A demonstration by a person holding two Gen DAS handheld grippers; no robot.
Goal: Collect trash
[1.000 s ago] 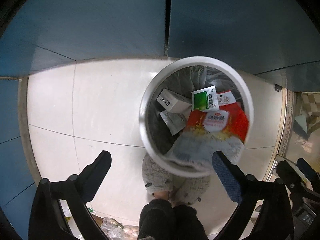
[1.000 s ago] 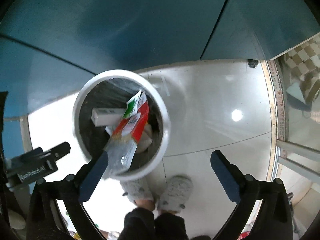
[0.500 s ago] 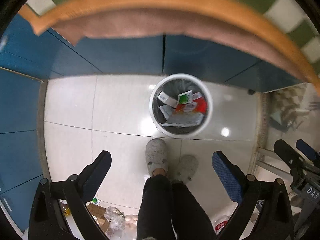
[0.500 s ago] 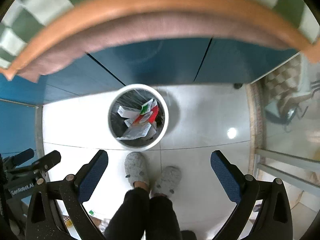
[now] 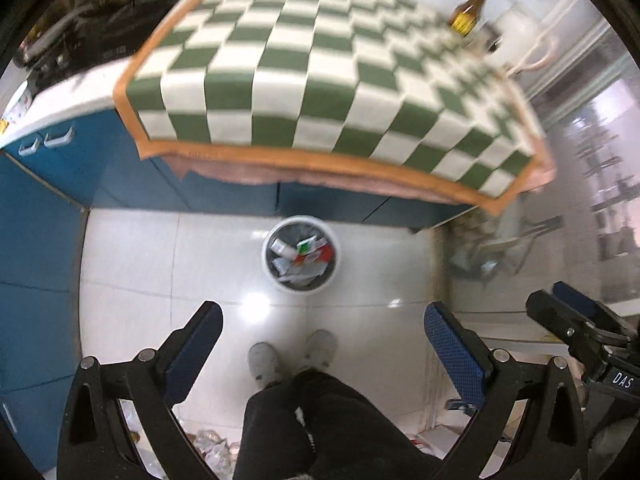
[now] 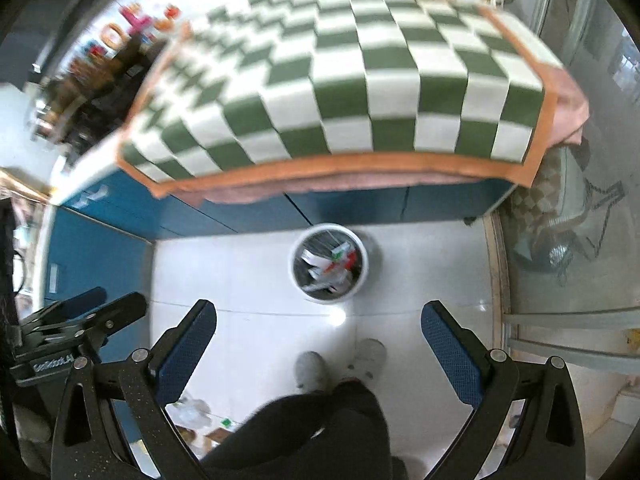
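A white round trash bin point(image 5: 267, 266) stands on the pale tiled floor below the counter; it also shows in the right wrist view point(image 6: 362, 276). Inside lie red, green and white wrappers point(image 5: 310, 254) and packets point(image 6: 334, 266). My left gripper point(image 5: 322, 320) is open and empty, high above the floor. My right gripper point(image 6: 318, 318) is open and empty, also high above the bin. The right gripper's body point(image 5: 580, 328) shows at the left view's right edge.
A green-and-white checked cloth point(image 5: 320, 80) covers the blue-fronted counter point(image 6: 100, 248) above the bin. A brown bottle point(image 5: 470, 10) stands at its far right. The person's slippered feet point(image 5: 292, 354) stand below the bin. Loose litter point(image 6: 192, 412) lies on the floor at the lower left.
Both grippers have risen well away from the bin, so it looks much smaller and the counter top with its checked cloth has come into view. Both stay open.
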